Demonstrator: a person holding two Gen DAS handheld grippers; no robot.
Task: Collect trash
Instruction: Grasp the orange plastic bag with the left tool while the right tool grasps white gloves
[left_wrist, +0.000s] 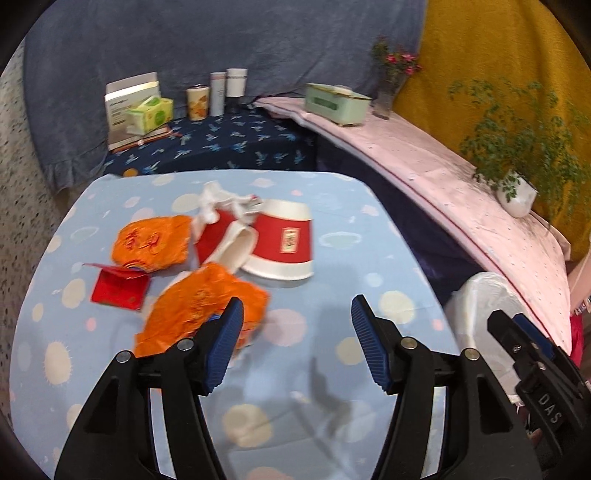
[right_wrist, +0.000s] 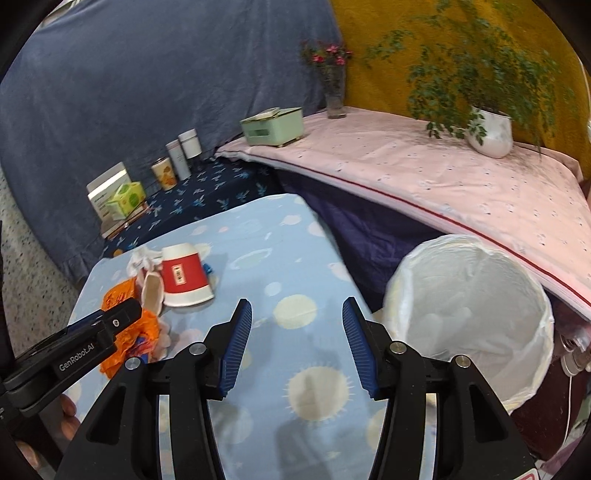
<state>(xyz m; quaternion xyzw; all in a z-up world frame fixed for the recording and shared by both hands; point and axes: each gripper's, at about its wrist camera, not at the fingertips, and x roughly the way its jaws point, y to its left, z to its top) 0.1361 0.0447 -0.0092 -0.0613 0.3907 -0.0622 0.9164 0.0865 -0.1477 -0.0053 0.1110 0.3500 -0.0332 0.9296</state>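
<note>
Trash lies on the light blue spotted table (left_wrist: 332, 295): two red and white paper cups (left_wrist: 284, 243) on their sides, crumpled white tissue (left_wrist: 218, 201), two orange wrappers (left_wrist: 151, 242) (left_wrist: 195, 306) and a red packet (left_wrist: 118, 290). My left gripper (left_wrist: 297, 325) is open and empty, its left finger just over the nearer orange wrapper. My right gripper (right_wrist: 297, 332) is open and empty above the table, right of the trash. The cups (right_wrist: 183, 278) and orange wrappers (right_wrist: 122, 295) show at left in the right wrist view. A white-lined bin (right_wrist: 469, 295) stands right of the table.
A dark blue patterned shelf (left_wrist: 221, 144) behind the table holds boxes and canisters. A pink-covered ledge (right_wrist: 424, 173) carries a green box (right_wrist: 273, 125), a flower vase (right_wrist: 334, 92) and a potted plant (right_wrist: 491, 129). The bin also shows in the left wrist view (left_wrist: 484, 302).
</note>
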